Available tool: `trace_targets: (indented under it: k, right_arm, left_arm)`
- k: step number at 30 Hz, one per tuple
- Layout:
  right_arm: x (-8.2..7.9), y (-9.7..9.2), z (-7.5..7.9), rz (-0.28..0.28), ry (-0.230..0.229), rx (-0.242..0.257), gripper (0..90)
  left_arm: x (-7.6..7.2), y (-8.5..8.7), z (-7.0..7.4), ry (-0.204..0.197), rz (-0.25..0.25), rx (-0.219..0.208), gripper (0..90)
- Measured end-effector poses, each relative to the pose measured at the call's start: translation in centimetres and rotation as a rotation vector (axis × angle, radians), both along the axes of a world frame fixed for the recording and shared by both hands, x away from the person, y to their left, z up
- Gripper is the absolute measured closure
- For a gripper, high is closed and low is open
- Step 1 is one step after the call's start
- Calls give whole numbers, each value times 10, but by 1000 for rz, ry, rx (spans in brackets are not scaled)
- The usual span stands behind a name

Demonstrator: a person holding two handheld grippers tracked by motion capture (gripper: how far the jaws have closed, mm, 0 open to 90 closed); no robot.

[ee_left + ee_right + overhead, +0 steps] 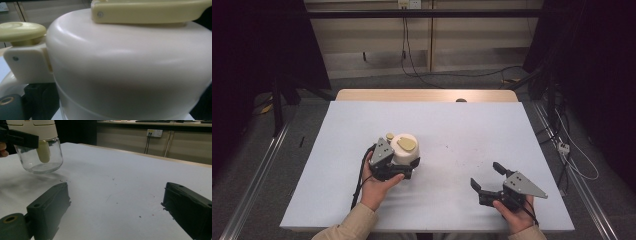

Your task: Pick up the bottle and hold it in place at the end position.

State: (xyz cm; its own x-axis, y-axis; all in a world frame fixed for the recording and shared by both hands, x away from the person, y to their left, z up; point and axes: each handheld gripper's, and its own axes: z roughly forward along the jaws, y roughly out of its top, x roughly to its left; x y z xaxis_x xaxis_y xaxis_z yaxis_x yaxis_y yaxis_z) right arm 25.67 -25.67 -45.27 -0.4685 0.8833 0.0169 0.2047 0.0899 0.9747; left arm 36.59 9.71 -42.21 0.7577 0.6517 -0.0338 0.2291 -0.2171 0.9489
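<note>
High view, jar: a cream-lidded glass jar (406,150) stands near the middle of the white desk (472,130), slightly left of centre.
High view, left tool: the left tool (404,169) wraps the near side of the jar's lid part, spread wide around it and pinching the jar.
High view, right tool: the right tool (486,176) rests low over the desk near its front right, spread apart with nothing between the jaws, well apart from the jar.
Left gripper view, lid: the cream lid body (130,67) sits very close to the camera, with a yellow flap (150,11) on top and a yellow knob (21,31) at its side.
Right gripper view, jar: the glass lower part (40,157) looks tilted and lifted a little off the desk, a pale stem (44,151) hanging inside; whether its base touches the surface cannot be told.
Risk: the grip is on the lid part only, so the glass could likely come loose or slip if the lid shifts.
Risk, cause: smooth rounded plastic gives the jaws little bite.
Surroundings: cables (432,75) lie on the floor beyond the desk; small dark specks (112,180) mark the cover.
In the way: nothing stands between the right tool and the jar.
</note>
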Motion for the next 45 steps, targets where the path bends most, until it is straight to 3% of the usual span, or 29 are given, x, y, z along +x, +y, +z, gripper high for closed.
trace_targets:
  k: [27,45]
  right_arm:
    - [0,-1,1,1,-5,4,60]
    - [0,-1,0,6,-3,5,59]
  left_arm:
    - [11,-17,-1,9,-35,8,52]
    - [19,-24,-2,11,-30,2,52]
